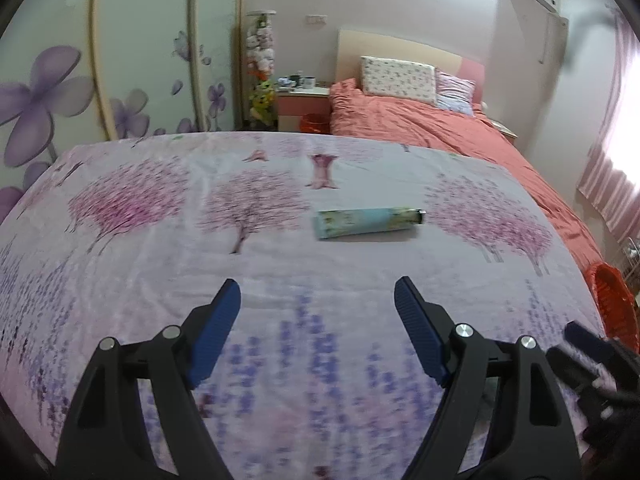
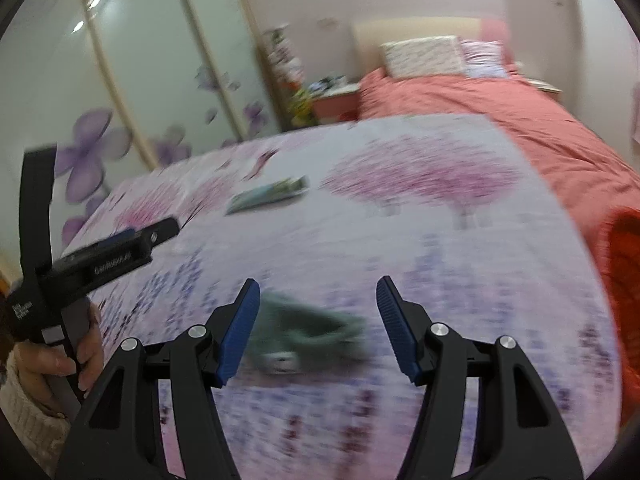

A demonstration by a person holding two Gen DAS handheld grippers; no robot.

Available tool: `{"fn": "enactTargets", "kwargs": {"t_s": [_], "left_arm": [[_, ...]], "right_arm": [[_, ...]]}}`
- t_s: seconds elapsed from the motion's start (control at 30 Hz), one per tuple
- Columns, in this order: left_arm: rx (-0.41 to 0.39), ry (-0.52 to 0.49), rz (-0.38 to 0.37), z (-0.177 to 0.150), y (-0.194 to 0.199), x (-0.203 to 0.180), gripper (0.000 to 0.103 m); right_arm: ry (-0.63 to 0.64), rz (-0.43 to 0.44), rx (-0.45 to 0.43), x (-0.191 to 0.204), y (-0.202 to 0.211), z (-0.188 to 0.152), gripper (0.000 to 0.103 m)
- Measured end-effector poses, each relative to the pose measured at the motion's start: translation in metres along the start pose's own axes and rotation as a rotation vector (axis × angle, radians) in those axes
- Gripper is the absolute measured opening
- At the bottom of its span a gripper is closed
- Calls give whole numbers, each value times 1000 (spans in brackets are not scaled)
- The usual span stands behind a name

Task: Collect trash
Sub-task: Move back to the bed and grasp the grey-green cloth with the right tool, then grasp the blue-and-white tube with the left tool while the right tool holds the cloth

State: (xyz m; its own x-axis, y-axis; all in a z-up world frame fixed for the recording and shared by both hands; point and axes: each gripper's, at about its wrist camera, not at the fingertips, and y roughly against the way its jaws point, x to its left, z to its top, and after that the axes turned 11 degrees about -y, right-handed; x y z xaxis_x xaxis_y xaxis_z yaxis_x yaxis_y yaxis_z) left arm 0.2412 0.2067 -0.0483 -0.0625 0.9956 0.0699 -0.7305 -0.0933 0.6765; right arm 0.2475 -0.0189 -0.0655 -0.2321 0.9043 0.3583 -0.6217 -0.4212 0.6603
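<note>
Nothing collected yet: tube (image 1: pixel 370 222) and crumpled green piece (image 2: pixel 308 330) lying on the bed (image 1: pixel 160 248), orange basket (image 1: pixel 614 300) beside the bed, both grippers' fingers (image 1: pixel 218 328) released and empty.

Almost nothing can be read. In the right wrist view, at the left of the frame, the left gripper (image 2: pixel 132 236) carries a short line of white lettering along the side of its black body, and a second small white mark lower down near the handle; both are too blurred to make out. The printed tube (image 1: pixel 370 222) lying on the bed near the middle of the left wrist view has a patterned wrapper, but no words on it are legible.
</note>
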Motion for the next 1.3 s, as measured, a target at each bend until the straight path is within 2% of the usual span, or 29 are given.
{"fn": "enactTargets", "kwargs": {"t_s": [0.2,0.23,0.3,0.33,0.4,0.6,0.67,0.77,0.87,0.97,1.3], "left_arm": [[11,45,8,-7,-4,24,78],[11,47,9,-8,-5,26,78],[14,49,8,-7,-9,28,78],[17,50,6,-7,-10,28,78],[22,51,0,-5,-15,26,78],[28,2,-2,5,-29,11,78],[26,-18,-9,12,-35,4,82],[28,-52,-19,23,-47,-7,84],[36,-101,-30,37,-64,-21,84],[60,-180,-50,51,-87,-36,84],[120,-456,-23,70,-145,-67,83]], "right_arm": [[83,-65,74,16,-26,-11,59],[92,-78,81,14,-27,-12,53],[108,-112,93,11,-30,-14,20],[109,-118,95,9,-31,-14,13],[98,-127,86,3,-30,-10,9],[27,-315,-47,-33,-31,23,8],[-29,-378,-64,-54,-35,33,8],[-103,-387,-36,-75,-42,37,8],[-121,-371,-24,-78,-44,37,9],[-115,-379,-13,-76,-46,32,9],[-135,-358,-9,-83,-44,36,9]]}}
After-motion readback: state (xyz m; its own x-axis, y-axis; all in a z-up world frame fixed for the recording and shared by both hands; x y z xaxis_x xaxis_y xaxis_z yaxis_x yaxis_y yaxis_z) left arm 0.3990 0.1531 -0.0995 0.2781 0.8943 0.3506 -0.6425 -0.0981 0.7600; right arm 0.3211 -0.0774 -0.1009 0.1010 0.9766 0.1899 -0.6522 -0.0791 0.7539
